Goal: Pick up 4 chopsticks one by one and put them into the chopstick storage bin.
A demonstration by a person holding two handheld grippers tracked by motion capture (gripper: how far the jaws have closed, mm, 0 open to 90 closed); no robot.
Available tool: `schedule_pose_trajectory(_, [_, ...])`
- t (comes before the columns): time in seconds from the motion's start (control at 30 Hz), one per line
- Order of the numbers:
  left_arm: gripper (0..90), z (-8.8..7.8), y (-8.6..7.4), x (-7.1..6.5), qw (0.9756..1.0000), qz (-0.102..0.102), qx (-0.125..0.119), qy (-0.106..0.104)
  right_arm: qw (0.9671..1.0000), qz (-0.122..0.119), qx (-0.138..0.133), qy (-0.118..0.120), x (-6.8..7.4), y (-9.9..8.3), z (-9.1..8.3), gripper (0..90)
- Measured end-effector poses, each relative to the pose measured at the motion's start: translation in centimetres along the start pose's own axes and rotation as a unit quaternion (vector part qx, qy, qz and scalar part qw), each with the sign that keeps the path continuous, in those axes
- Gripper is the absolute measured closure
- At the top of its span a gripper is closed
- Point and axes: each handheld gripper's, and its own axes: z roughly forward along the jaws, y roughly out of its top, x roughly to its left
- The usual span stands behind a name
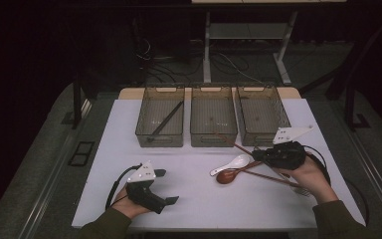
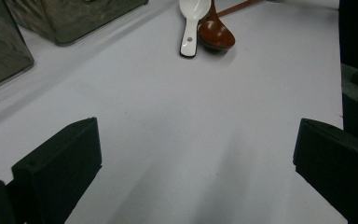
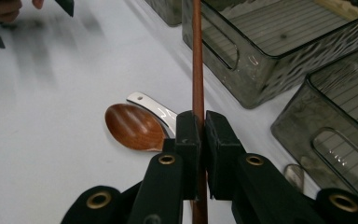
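The bench [image 1: 199, 199] is a white sheet that carries everything here. At its far edge stand three clear bins side by side: the left bin [image 1: 160, 119] holds a dark stick [image 1: 166, 121] lying slantwise, while the middle bin [image 1: 213, 118] and the right bin [image 1: 262, 115] hold none of the utensils that I can make out.

My left gripper [image 1: 162, 186] rests at the near left of the bench, well apart from the bins; its fingers [image 2: 56, 172] stand wide open with bare bench between them.

My right gripper [image 1: 261, 156] sits at the near right, just in front of the right bin. Its fingers [image 3: 188, 140] are closed on a brown chopstick [image 3: 197, 56], clamped partway along its shaft. In the right gripper view the chopstick runs straight ahead from between the fingers, past the near corner of a bin. In the high view a chopstick end points towards the gap between the middle and right bins.

Just left of the right gripper lie a brown spoon [image 1: 227, 176] and a white spoon [image 1: 235, 163], touching each other, bowls up on the bench.
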Motion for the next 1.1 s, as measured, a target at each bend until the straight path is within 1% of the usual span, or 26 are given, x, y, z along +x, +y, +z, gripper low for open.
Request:
schedule_pose_trajectory(0.1, [0.6, 0.0, 0.0, 0.0, 1.0, -0.001, -0.001, 0.0, 1.0, -0.001, -0.001, -0.004, 0.3, 0.5, 0.5, 84.4])
schedule_pose_trajectory(0.17, [0.6, 0.0, 0.0, 0.0, 1.0, -0.001, 0.0, 0.0, 1.0, 0.002, -0.006, -0.001, 0.6, 0.9, 0.8, 84.4])
schedule_pose_trajectory(0.23, [0.6, 0.0, 0.0, 0.0, 1.0, -0.001, -0.001, 0.0, 0.9999, 0.003, -0.008, -0.008, 0.9, 1.3, 1.2, 84.4])
schedule_pose_trajectory(0.33, [0.6, 0.0, 0.0, 0.0, 1.0, -0.003, -0.002, 0.001, 0.9999, 0.008, -0.004, -0.014, 1.2, 1.9, 1.7, 84.4])
schedule_pose_trajectory(0.43, [0.6, 0.0, 0.0, 0.0, 1.0, -0.001, 0.0, 0.0, 0.9998, 0.009, -0.002, -0.017, 1.5, 2.6, 2.3, 84.4])
schedule_pose_trajectory(0.57, [0.6, 0.0, 0.0, -0.1, 1.0, -0.004, -0.001, 0.0, 0.9997, 0.009, 0.001, -0.022, 1.9, 3.5, 3.1, 84.5])
schedule_pose_trajectory(0.7, [0.6, 0.0, 0.0, -0.1, 1.0, -0.004, -0.001, -0.001, 0.9996, 0.008, 0.008, -0.027, 2.1, 4.4, 4.2, 84.5])
schedule_pose_trajectory(0.77, [0.6, 0.0, 0.0, -0.1, 1.0, -0.005, -0.002, -0.001, 0.9995, 0.013, 0.008, -0.028, 2.2, 4.9, 4.9, 84.5])
schedule_pose_trajectory(0.9, [0.6, -0.1, 0.0, -0.1, 1.0, -0.003, -0.002, 0.0, 0.9995, 0.009, 0.014, -0.026, 2.5, 6.1, 6.3, 84.5])
schedule_pose_trajectory(1.1, [0.6, -0.1, 0.0, -0.1, 1.0, -0.006, -0.007, -0.001, 0.9994, 0.015, 0.011, -0.028, 2.7, 8.1, 7.9, 84.5])
